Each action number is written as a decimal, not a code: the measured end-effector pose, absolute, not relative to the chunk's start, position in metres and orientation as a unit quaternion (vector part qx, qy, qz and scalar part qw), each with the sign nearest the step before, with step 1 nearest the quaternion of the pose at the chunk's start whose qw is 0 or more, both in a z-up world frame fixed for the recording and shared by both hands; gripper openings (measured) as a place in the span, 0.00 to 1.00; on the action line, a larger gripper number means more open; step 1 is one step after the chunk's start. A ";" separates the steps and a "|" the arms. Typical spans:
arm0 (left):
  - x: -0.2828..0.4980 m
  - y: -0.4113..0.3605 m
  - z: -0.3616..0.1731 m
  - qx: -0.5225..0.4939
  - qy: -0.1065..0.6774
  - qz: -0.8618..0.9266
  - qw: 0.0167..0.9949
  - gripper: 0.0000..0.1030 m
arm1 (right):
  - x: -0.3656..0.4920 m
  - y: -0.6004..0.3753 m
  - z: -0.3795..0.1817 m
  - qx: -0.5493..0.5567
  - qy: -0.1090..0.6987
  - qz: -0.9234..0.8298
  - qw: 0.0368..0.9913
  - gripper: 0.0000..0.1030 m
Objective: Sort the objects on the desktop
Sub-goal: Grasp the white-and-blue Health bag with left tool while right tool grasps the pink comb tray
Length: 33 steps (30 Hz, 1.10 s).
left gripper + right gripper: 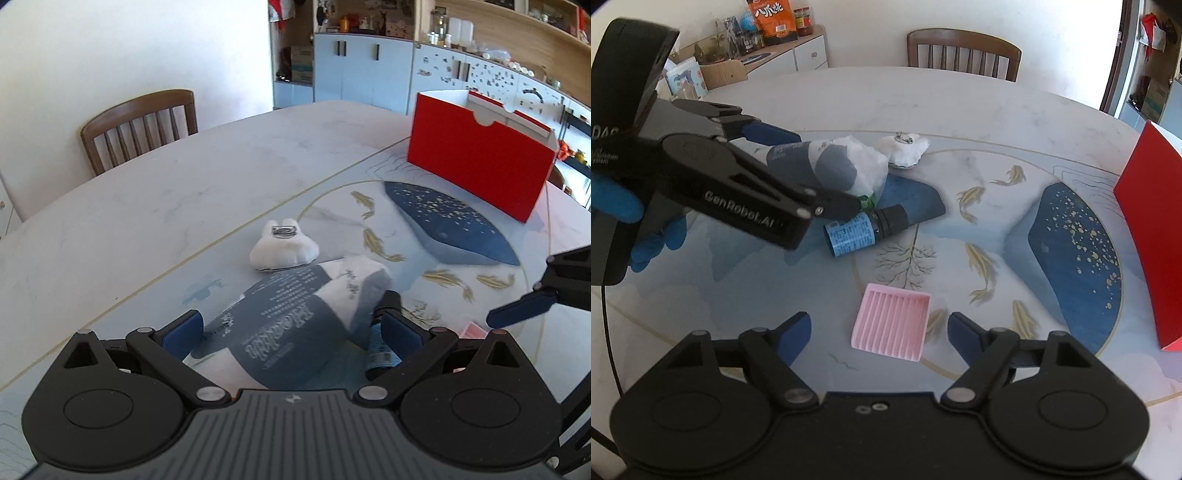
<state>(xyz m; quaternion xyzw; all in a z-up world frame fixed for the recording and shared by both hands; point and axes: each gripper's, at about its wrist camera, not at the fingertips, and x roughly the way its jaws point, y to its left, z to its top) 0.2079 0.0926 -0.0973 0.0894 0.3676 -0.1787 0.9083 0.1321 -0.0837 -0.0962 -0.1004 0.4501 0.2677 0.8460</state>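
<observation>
**Left gripper astride the tissue pack**

While the left gripper (291, 332) stands spread around the tissue pack (288, 314), its pads do not visibly press it. Just beside the pack lie a small bottle (862, 230) and a white plush toy (282, 247). Equally unclenched, the right gripper (879, 332) hovers above a pink tray (892, 319); a red box (480, 162) stands well apart.

A wooden chair (142, 125) stands against the white wall (110, 48).

Bright daylight, blown-out doorway (1115, 55) glare; strong fisheye edge warping; slight motion blur.
</observation>
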 end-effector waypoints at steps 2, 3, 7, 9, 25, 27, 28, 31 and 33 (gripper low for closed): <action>0.212 0.096 -0.100 0.082 0.374 -0.170 0.908 1.00 | 0.133 -0.081 -0.098 -0.106 0.452 0.266 0.845 0.73; 0.214 0.098 -0.101 0.077 0.377 -0.165 0.908 1.00 | 0.133 -0.080 -0.099 -0.109 0.453 0.266 0.844 0.73; 0.219 0.107 -0.105 0.057 0.390 -0.150 0.907 0.99 | 0.132 -0.079 -0.100 -0.115 0.447 0.263 0.847 0.68; 0.220 0.109 -0.107 0.053 0.392 -0.150 0.906 0.96 | 0.132 -0.079 -0.100 -0.120 0.445 0.261 0.848 0.67; 0.214 0.097 -0.105 0.058 0.404 -0.138 0.902 0.65 | 0.136 -0.081 -0.098 -0.124 0.438 0.261 0.851 0.44; 0.210 0.096 -0.102 0.056 0.403 -0.133 0.904 0.63 | 0.136 -0.083 -0.097 -0.124 0.439 0.260 0.851 0.42; 0.208 0.095 -0.101 0.055 0.402 -0.131 0.905 0.62 | 0.137 -0.084 -0.097 -0.125 0.439 0.259 0.851 0.41; 0.203 0.093 -0.094 0.046 0.399 -0.122 0.908 0.58 | 0.137 -0.089 -0.096 -0.122 0.440 0.255 0.853 0.41; 0.199 0.093 -0.088 0.037 0.396 -0.120 0.910 0.57 | 0.138 -0.094 -0.096 -0.120 0.440 0.249 0.854 0.41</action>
